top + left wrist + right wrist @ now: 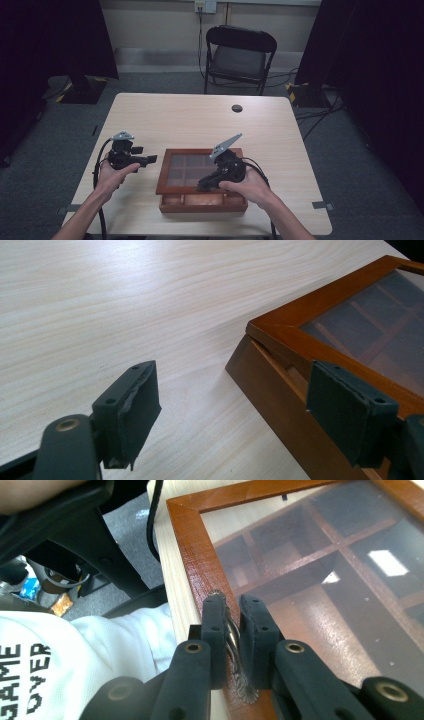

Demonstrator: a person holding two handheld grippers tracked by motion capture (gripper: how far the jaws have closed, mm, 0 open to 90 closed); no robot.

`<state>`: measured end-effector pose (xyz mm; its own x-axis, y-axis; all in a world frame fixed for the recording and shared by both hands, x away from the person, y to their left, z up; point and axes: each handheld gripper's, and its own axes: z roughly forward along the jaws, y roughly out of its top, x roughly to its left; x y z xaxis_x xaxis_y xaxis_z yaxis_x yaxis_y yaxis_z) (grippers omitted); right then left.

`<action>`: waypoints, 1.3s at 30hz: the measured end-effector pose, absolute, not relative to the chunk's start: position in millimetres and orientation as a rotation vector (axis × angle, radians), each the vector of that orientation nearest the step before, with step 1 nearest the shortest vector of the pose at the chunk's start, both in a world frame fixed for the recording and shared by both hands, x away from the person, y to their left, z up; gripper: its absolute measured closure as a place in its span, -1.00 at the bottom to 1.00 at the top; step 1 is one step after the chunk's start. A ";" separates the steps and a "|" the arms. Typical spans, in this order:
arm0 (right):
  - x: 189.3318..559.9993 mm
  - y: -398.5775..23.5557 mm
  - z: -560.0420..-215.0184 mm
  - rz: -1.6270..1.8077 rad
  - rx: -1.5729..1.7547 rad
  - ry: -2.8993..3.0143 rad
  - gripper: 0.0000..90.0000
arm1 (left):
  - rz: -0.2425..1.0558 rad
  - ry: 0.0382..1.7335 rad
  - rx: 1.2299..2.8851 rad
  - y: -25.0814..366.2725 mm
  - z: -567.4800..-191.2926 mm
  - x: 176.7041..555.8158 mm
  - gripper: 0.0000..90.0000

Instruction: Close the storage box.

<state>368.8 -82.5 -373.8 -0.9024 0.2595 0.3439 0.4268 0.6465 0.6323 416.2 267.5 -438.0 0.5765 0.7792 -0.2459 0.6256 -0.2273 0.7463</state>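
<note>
A wooden box (202, 200) with a glass-paned lid (310, 580) is seen on the table (190, 115), near its front edge. The lid is raised a little at its near side. The right gripper (204, 184) is placed at the front frame of this lid, and its jaws are clenched on a small metal handle (235, 645) fixed there. The left gripper (150, 160) is held just beside the left side of the box, without touching it; its jaws are released, and nothing is between them. Divided compartments are visible through the glass.
</note>
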 end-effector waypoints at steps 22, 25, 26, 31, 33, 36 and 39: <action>356.2 -68.4 -416.7 -1.020 -0.563 -2.681 0.85 | 0.220 1.129 1.960 263.6 -440.8 417.7 -0.53; 355.3 -66.9 -422.7 -0.999 -0.567 -2.688 0.85 | 0.218 1.128 1.961 263.7 -440.7 417.6 -0.53; 355.3 -66.9 -422.7 -0.999 -0.567 -2.688 0.85 | 0.217 1.127 1.962 263.6 -440.5 417.5 -0.53; 355.7 -68.3 -425.1 -1.018 -0.568 -2.669 0.82 | 0.189 1.118 1.936 261.1 -438.0 415.4 -0.52; 357.1 -70.2 -424.2 -1.062 -0.600 -2.655 0.70 | 0.192 1.112 1.944 259.9 -437.7 415.5 -0.52; 361.9 -77.9 -415.5 -1.144 -0.672 -2.659 0.54 | 0.204 1.113 1.943 259.9 -436.7 415.2 -0.52; 370.4 -98.9 -400.0 -1.264 -0.804 -2.653 0.43 | 0.232 1.112 1.949 263.0 -433.7 416.5 -0.51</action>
